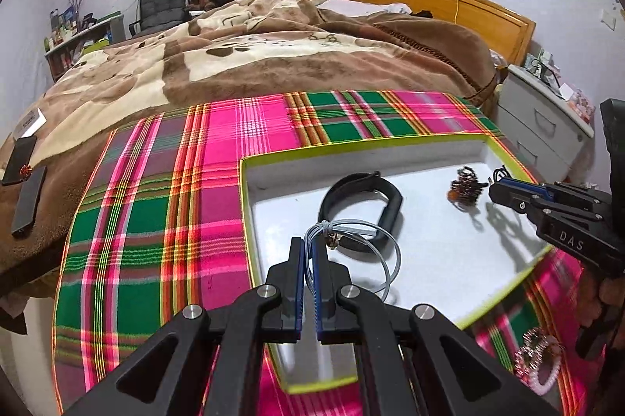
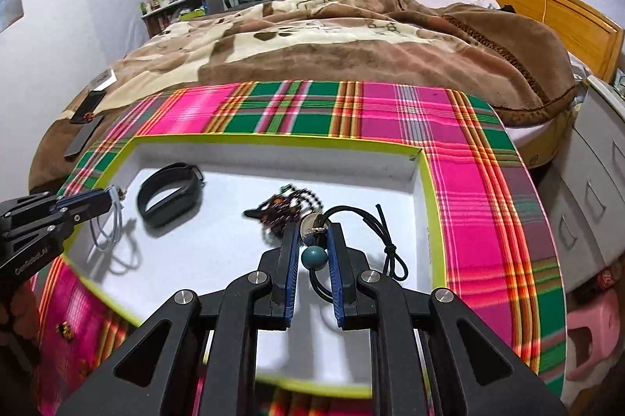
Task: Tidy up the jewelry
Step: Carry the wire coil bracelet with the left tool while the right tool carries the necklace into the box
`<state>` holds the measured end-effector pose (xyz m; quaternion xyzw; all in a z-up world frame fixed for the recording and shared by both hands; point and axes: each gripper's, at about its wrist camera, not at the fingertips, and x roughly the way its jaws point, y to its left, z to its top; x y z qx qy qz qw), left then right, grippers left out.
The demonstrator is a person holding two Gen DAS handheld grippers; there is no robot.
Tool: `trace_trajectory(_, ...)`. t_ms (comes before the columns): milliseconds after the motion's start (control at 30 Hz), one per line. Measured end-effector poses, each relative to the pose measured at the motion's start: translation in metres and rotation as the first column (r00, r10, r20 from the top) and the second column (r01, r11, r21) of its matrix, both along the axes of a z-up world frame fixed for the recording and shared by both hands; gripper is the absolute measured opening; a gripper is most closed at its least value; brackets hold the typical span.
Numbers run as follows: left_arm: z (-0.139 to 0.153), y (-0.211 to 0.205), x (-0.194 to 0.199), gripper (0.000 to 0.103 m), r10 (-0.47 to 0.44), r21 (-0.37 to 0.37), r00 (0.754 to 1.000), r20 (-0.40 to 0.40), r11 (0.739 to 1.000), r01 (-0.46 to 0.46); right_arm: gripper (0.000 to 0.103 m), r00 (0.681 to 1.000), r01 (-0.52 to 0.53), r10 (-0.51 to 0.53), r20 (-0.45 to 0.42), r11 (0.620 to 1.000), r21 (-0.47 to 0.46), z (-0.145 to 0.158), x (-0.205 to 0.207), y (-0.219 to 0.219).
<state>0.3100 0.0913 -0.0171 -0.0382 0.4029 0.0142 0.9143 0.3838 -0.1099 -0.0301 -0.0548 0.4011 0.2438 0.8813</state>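
A: Left gripper (image 1: pixel 308 244), jaws state?

B: Jaws pressed together on a grey cord bracelet (image 1: pixel 363 252). The cord loops hang out past the tips, above the white floor of the tray (image 1: pixel 250 213). A small metal charm sits at the knot just beyond the tips.

A: Right gripper (image 2: pixel 312 234)?

B: Jaws partly apart, clamped on a black cord necklace (image 2: pixel 384 240). A teal bead (image 2: pixel 314 255) sits between the jaws and a silver disc is at the tips. The rest of the cord trails to the right, with a knot and a loop over the tray floor.

A: Tray contents otherwise?

B: A black wristband (image 2: pixel 170 195) lies toward the far left of the tray. A dark beaded piece (image 2: pixel 285 209) lies near the middle, just beyond the right gripper's tips. The two are apart from each other.

A: Tray position?

B: It has a yellow-green rim and lies on a pink and green plaid cloth (image 1: pixel 156 205) covering the table. A bed with a brown blanket (image 1: pixel 234 64) is beyond the far edge.

A: Anything outside the tray?

B: A pink bracelet (image 1: pixel 541 363) lies on the cloth near the tray's near right corner, seen in the left wrist view. Two dark phones (image 1: pixel 27 199) lie on the blanket at far left.
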Motion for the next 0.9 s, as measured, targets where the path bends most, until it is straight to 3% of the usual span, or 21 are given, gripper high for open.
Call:
trace_trajectory(500,-0.009,-0.001,0.018,0.004,0.006,0.053,1.0,-0.017,0.999,-0.005,0.016,0.999,0.019,-0.019,-0.038,1.0,-0.005,-0.013,0.019,-0.001)
trace_trajectory(667,-0.008,-0.002,0.016,0.006,0.002,0.049,1.0,-0.012,0.999,-0.002,0.025,0.999,0.023,-0.023,-0.032,1.0,0.0,-0.01,0.017,-0.004)
trace_trajectory(900,0.0,-0.004,0.004,0.012,-0.005,0.035,1.0,0.022,0.999,0.004,0.025,1.0,0.018,-0.018,-0.012,1.0,0.01,-0.003,0.005,-0.006)
